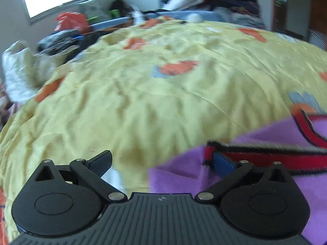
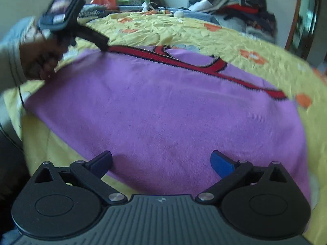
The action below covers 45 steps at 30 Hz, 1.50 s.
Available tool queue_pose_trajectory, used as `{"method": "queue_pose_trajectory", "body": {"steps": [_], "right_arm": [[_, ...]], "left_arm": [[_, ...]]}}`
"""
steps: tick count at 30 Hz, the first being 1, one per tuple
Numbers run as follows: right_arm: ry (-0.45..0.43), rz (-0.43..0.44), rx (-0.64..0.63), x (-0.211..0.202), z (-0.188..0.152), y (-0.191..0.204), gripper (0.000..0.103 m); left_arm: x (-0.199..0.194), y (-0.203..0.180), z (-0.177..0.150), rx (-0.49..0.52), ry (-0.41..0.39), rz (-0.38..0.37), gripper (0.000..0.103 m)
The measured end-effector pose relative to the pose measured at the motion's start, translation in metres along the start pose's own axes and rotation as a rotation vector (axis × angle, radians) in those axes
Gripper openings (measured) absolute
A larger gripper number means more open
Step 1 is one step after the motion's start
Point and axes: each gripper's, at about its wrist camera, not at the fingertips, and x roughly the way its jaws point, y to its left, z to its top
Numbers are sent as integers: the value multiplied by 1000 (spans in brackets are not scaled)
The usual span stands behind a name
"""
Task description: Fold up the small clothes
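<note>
A purple garment (image 2: pixel 163 106) with a red and black trimmed edge (image 2: pixel 184 62) lies spread flat on a yellow flowered bedspread (image 2: pixel 245 40). My right gripper (image 2: pixel 161 159) hovers open over its near edge, with nothing between the fingers. In the left wrist view only the garment's left corner (image 1: pixel 265 140) and the end of its trim (image 1: pixel 276 157) show at lower right. My left gripper (image 1: pixel 161 159) is open there, its right finger at the end of the trim and its left finger over bare bedspread (image 1: pixel 143 91). The right wrist view shows a hand (image 2: pixel 38 59) holding the left gripper (image 2: pixel 102 41) at that corner.
A heap of dark clothes (image 2: pixel 235 2) is piled at the far right of the bed. An orange bag (image 1: pixel 70 21) and clutter sit at the far left under a window, with a white bag (image 1: pixel 20 71) beside the bed. A wooden door (image 2: pixel 302 20) stands at the right.
</note>
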Motion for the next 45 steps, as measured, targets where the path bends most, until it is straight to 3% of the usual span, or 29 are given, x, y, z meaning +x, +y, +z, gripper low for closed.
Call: {"method": "queue_pose_trajectory", "body": {"steps": [2,3,5,7,9,10,11,13,14,15,18,22,25,28,30,31,33,36,38,43,45], "right_arm": [[-27,33,19,0,6,1,103],[-45,59,45,1,11,1,103],[-81,120,127,9,21,0,103],[-106,170,224,23,36,3,103],[-99,155,255,41,53,13,103],[-108,144,244,49,60,20,103],[-120,120,231,57,66,26,103],[-42,57,202,76,73,39,103],[-35,23,127,77,74,50,103],[-11,13,56,77,72,59,103],[7,46,-65,61,57,61,103],[-64,-49,-11,47,57,6,103],[-32,-97,110,61,69,-54,103],[-29,-46,260,70,68,-115,103],[-13,-3,307,82,68,-145,103],[-24,-22,278,86,71,-154,103],[22,-180,241,94,78,-162,103],[41,-193,265,88,84,-170,103],[-32,-235,212,65,84,-152,103],[-17,-109,181,68,75,-130,103],[24,-195,167,84,71,-135,103]], "left_arm": [[-11,13,3,-42,-3,71,85],[-21,19,4,-76,-6,55,87],[-44,24,4,-125,-47,-125,94],[-60,10,4,-102,-64,-274,96],[-61,-12,5,-68,-33,-416,97],[-58,-24,5,-37,-22,-444,97],[-52,-38,5,20,-12,-421,97],[-26,-57,3,96,55,-328,99],[-10,-59,-2,98,97,-298,103],[-6,-57,-3,105,45,-290,103],[4,-33,-3,12,70,-258,103],[-8,-20,-24,5,17,-229,103],[-13,-12,-25,-40,12,-229,103],[-28,-12,-17,-30,15,-208,103],[-43,-9,-18,-50,1,-253,103],[-49,-9,-18,-58,-20,-289,103],[-45,-15,-16,-48,-9,-288,103],[-22,-27,-16,-14,63,-231,102],[-23,-30,-19,-13,50,-207,102],[-28,-40,-21,-7,47,-167,103],[-27,-42,-22,-16,48,-155,103]]}}
